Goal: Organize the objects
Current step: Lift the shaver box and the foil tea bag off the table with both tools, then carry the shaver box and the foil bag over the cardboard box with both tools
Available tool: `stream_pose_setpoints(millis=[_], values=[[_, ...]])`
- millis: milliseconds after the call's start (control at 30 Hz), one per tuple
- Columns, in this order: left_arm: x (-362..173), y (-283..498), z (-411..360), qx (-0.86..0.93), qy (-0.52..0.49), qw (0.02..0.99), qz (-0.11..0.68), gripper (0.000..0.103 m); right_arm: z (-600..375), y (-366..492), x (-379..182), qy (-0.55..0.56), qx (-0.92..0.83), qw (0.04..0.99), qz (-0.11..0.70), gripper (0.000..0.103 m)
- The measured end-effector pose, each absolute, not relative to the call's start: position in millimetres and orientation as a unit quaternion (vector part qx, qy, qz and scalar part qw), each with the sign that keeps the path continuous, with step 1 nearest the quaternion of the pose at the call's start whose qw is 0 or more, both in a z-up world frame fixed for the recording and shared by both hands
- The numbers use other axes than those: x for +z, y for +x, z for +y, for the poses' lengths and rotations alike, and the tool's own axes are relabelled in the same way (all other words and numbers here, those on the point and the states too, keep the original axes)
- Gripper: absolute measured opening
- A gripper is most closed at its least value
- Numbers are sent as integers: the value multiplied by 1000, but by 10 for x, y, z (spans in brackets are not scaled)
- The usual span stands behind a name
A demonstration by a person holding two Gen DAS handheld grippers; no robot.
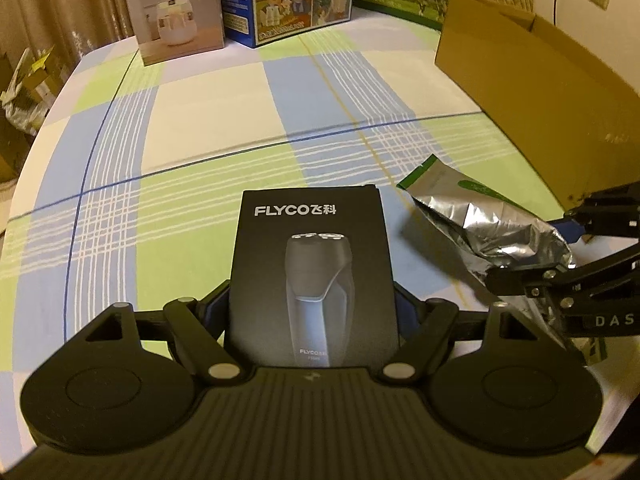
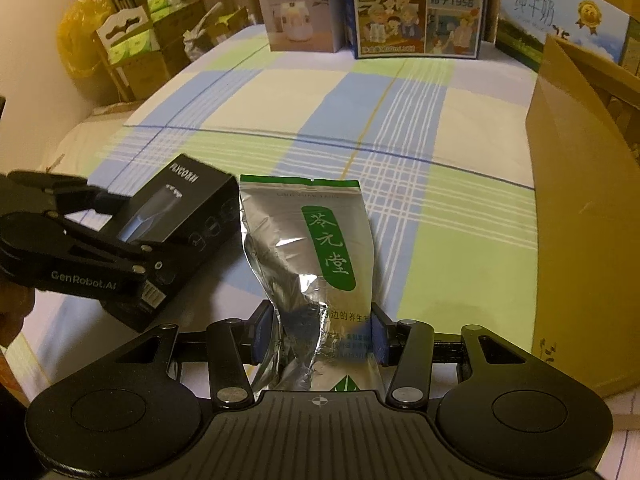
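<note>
The black shaver box (image 1: pixel 314 264) sits pinched between the pads of the left gripper (image 1: pixel 314 312), held over the near part of the checked tablecloth (image 1: pixel 208 108). Just to its right the silver foil pouch (image 2: pixel 308 264) with the green label is squeezed at its lower end by the right gripper (image 2: pixel 320 336), its foil crumpled where the pads bite. The two packages are close together but not touching. On the right stands an open brown cardboard box (image 1: pixel 532 92). Along the far edge stand a humidifier carton (image 1: pixel 176 4), a blue milk carton (image 2: pixel 416 8) with cartoon figures, and another milk box (image 2: pixel 560 24).
</note>
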State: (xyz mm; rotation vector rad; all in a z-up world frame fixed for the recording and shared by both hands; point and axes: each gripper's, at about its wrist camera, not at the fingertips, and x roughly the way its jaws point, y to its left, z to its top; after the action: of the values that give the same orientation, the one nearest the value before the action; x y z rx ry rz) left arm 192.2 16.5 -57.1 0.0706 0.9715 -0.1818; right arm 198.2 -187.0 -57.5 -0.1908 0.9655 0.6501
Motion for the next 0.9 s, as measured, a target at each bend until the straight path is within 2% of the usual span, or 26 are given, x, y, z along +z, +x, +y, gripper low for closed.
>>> stream_pose_setpoints(millis=[900], values=[[32,473,-288,-39,-59,911,407,75,-2446,709,39,-17,252,878,406,45]])
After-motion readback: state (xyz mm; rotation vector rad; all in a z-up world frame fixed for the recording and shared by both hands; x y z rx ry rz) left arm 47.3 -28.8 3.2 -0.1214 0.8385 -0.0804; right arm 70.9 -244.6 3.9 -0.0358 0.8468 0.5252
